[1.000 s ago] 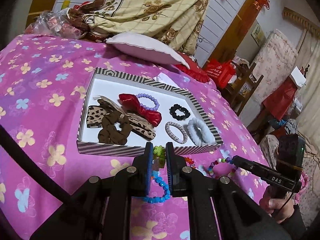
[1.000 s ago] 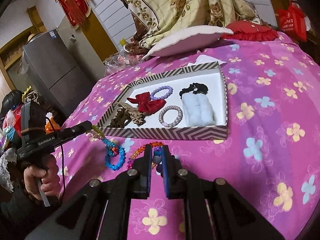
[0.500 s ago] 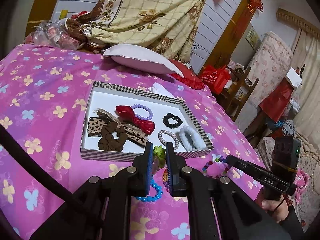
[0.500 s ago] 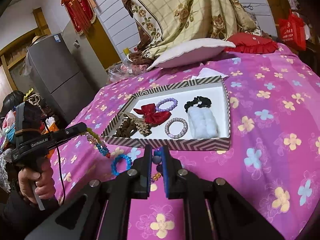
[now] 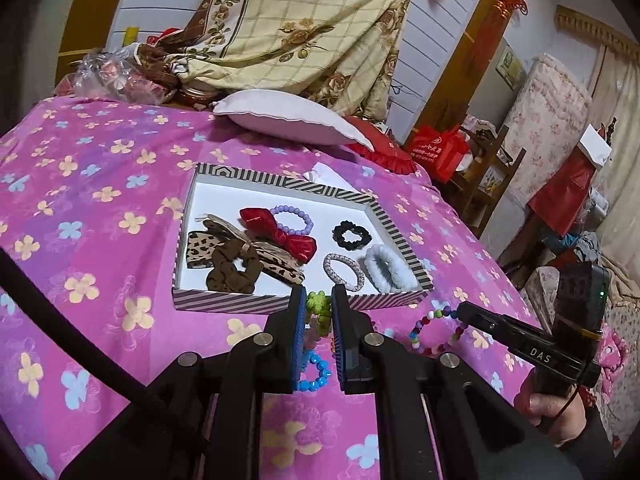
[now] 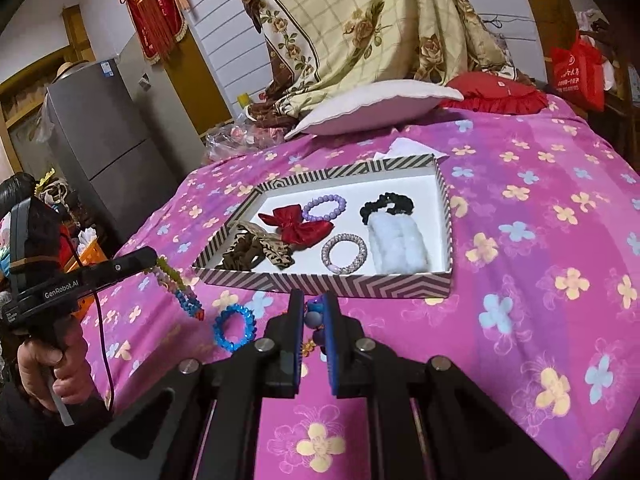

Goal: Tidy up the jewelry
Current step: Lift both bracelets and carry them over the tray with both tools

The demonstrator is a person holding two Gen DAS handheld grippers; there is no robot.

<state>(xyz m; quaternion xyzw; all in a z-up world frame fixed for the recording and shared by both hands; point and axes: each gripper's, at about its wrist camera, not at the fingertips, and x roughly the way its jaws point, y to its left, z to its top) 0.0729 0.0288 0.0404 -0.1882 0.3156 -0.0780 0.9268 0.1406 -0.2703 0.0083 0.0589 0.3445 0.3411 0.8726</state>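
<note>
Left wrist: gripper (image 5: 319, 305) apparently clamps bracelet (image 5: 318, 306).

"DAS" on the right gripper (image 5: 460, 312), "GenRobot.AI" on the left gripper (image 6: 154, 258)

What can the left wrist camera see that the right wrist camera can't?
Only the left wrist view shows the wooden shelf and the flowery mattress leaning beside the bed, plus the right gripper from the side, shut on a multicoloured bead bracelet.

Only the right wrist view shows the grey fridge, the red hanging ornament, and the blue bracelet lying loose on the bedspread.

Both show the striped box with its hair ties, the red bow and the pillow.
</note>
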